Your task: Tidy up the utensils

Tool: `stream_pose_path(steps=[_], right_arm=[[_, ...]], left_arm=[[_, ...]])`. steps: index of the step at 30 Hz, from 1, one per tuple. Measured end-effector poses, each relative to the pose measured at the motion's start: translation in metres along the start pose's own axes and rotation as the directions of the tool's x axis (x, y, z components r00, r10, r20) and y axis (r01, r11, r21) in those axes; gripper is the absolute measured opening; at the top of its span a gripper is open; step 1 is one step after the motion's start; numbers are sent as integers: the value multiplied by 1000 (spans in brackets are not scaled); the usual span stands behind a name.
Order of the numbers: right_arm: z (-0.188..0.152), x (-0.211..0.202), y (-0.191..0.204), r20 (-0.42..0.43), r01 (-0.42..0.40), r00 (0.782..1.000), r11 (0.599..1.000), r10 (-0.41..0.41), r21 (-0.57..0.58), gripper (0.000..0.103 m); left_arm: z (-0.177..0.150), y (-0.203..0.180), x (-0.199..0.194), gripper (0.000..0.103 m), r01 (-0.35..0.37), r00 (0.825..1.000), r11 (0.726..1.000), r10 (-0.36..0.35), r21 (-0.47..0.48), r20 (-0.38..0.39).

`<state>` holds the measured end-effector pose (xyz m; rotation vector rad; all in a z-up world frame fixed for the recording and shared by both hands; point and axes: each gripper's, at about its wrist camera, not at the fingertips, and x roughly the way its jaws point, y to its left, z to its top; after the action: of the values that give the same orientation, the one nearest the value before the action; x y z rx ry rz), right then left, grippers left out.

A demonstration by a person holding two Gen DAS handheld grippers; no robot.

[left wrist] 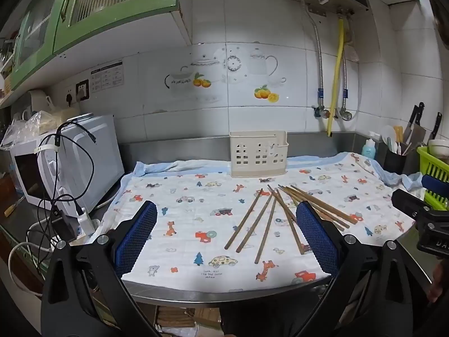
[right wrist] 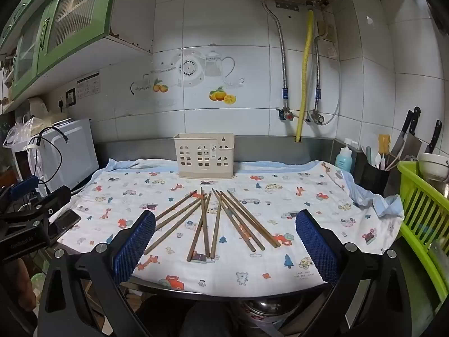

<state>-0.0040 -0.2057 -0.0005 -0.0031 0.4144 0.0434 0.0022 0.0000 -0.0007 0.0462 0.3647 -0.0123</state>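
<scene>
Chopsticks (right wrist: 213, 221) fanned loose on cloth (right wrist: 280, 269), near front edge. Holder (right wrist: 204, 156) upright behind them at cloth's back. Left gripper (left wrist: 227, 233), right gripper (right wrist: 224, 238) both spread wide, holding nothing, hovering at counter front.

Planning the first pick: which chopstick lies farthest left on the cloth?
The chopstick at the left edge of the fan, angled up to the right toward the holder. Every other stick lies to its right; it sits closest to the right gripper's left finger.
</scene>
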Motion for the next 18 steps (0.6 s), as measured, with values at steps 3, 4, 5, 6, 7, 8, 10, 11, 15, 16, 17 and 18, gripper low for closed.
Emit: stream_pose_path(steps=[3, 4, 5, 6, 7, 8, 10, 11, 15, 16, 17, 18], right_arm=[[-2, 0, -1, 9, 1, 1000, 1000, -1, 5, 97], [-2, 0, -1, 9, -3, 1000, 1000, 2, 8, 97], [-1, -3, -1, 9, -5, 1000, 1000, 5, 8, 97], [0, -3, -1, 8, -4, 1000, 1000, 4, 6, 97], [0, -3, 0, 8, -4, 1000, 1000, 4, 5, 97], [0, -3, 0, 9, -7, 1000, 1000, 7, 5, 97], [-1, -5, -5, 13, -9, 1000, 1000, 9, 8, 97], [0, -5, -5, 14, -6, 1000, 1000, 6, 7, 97], [-2, -3, 3, 10, -4, 1000, 1000, 4, -4, 97], [-3, -4, 4, 11, -4, 1000, 1000, 4, -6, 97], [-2, -3, 3, 11, -4, 1000, 1000, 4, -5, 97], [-2, -3, 3, 11, -4, 1000, 1000, 4, -4, 97]], left_arm=[[-1, 4, 2, 98, 6, 1000, 1000, -6, -16, -4], [-2, 11, 2, 98, 8, 1000, 1000, -8, -30, -4], [-3, 13, 2, 98, 8, 1000, 999, -9, -31, -4], [-5, 14, 1, 98, 14, 1000, 999, -14, -32, 1], [-5, 16, 1, 98, 20, 1000, 999, -20, -28, -1], [-3, 18, 0, 98, 17, 1000, 999, -17, -31, 1], [-5, 17, -2, 98, 19, 1000, 999, -19, -31, 4], [-6, 8, -3, 98, 3, 1000, 1000, -2, -24, 4], [-6, 9, -3, 98, -1, 1000, 1000, 1, -31, 3], [-6, 9, -3, 98, 1, 1000, 999, -1, -32, 3], [-6, 9, -2, 98, 2, 1000, 999, -2, -34, 1], [-6, 9, -2, 98, 0, 1000, 999, 0, -35, 1]])
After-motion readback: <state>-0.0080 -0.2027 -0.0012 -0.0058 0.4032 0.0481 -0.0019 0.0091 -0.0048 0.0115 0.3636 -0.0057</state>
